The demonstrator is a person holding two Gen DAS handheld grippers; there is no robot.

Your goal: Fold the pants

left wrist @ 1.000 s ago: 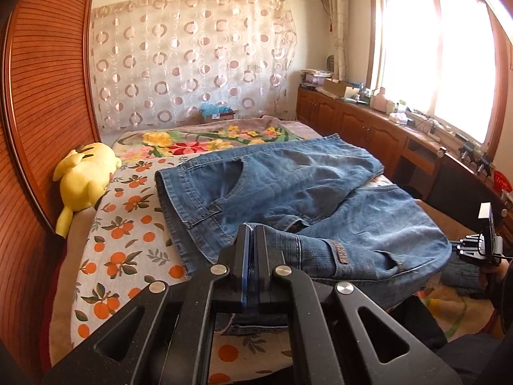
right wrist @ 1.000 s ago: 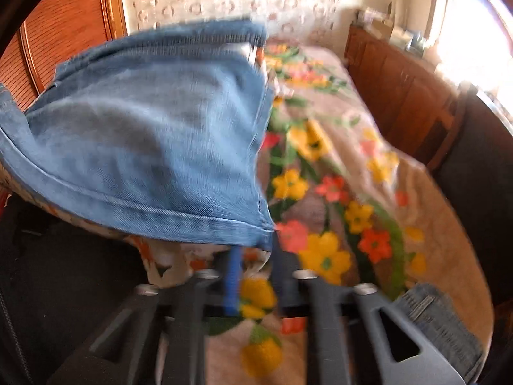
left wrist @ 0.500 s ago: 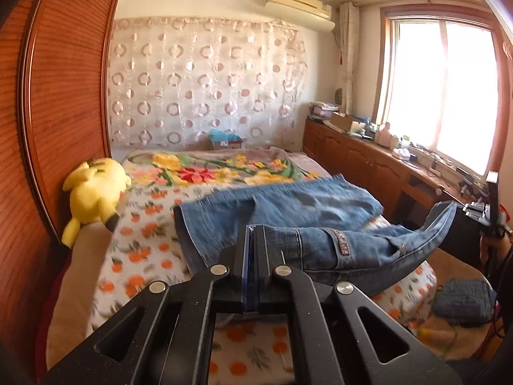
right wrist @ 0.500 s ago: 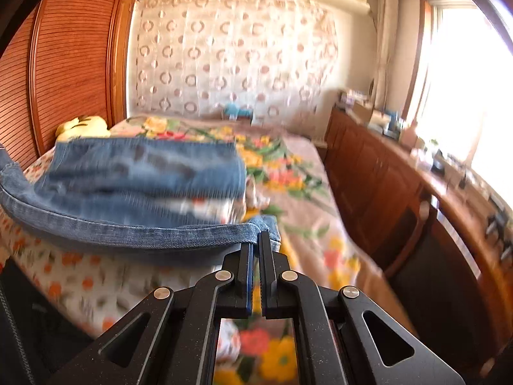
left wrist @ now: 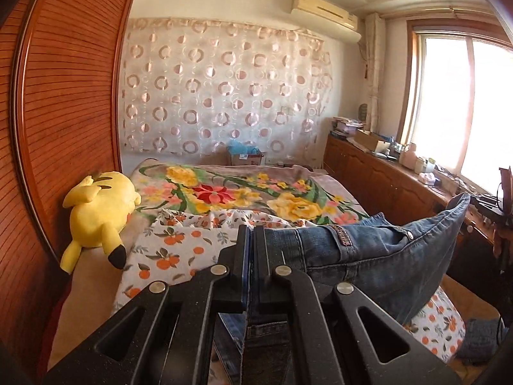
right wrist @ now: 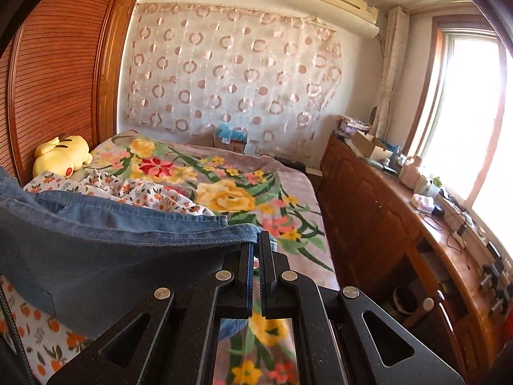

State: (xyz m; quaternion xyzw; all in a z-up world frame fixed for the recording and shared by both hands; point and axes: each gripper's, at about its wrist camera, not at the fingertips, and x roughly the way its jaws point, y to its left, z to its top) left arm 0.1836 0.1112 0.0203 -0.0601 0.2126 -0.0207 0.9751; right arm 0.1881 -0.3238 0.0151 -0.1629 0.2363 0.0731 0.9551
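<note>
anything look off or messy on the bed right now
The orange-print sheet is rucked into folds across the floral blanket instead of lying flat. The jeans hang lifted, pinched by both grippers, left and right.

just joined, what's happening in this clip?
A person is folding jeans over a bed, with handheld tongs in each hand. The left tongs are shut on the waistband end. The right tongs are shut on a denim edge. The jeans hang stretched between the two, lifted above the orange-print sheet. A yellow plush toy lies by the wooden panel. No fold has been laid down yet.
</note>
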